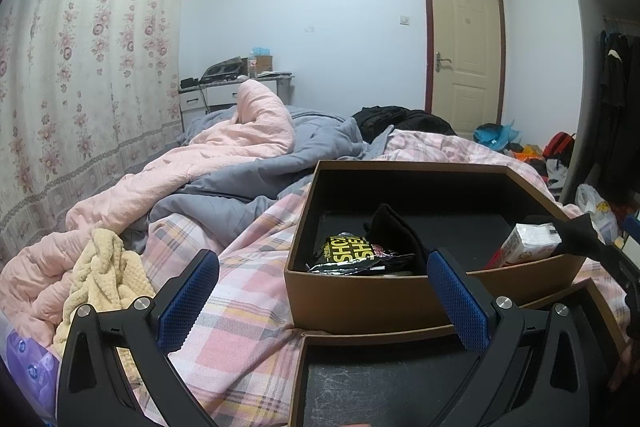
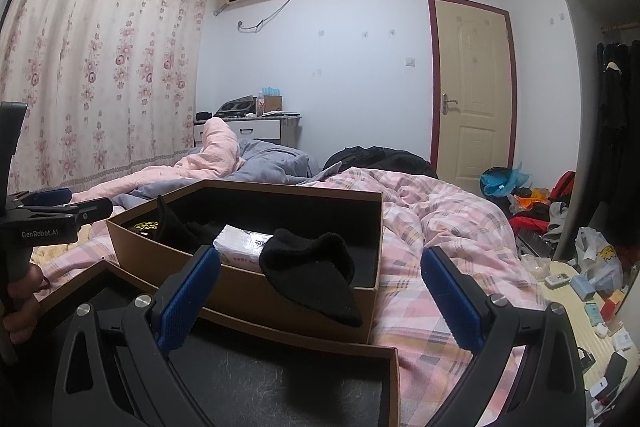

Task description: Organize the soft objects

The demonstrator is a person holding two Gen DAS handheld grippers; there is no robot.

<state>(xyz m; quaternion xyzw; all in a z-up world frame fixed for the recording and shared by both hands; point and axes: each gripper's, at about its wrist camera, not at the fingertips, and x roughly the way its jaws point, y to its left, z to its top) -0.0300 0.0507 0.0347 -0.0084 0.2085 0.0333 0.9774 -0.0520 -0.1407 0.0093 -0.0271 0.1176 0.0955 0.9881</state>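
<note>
Both grippers, left gripper and right gripper, gape empty; black sock draped over box rim may slide off if nudged

Black sock draped over box rim; tongs spread

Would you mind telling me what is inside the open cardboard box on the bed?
Inside the cardboard box lie a black-and-yellow snack packet, a black sock and a white tissue pack. Another black sock drapes over its rim. Anything beneath these is hidden.
</note>
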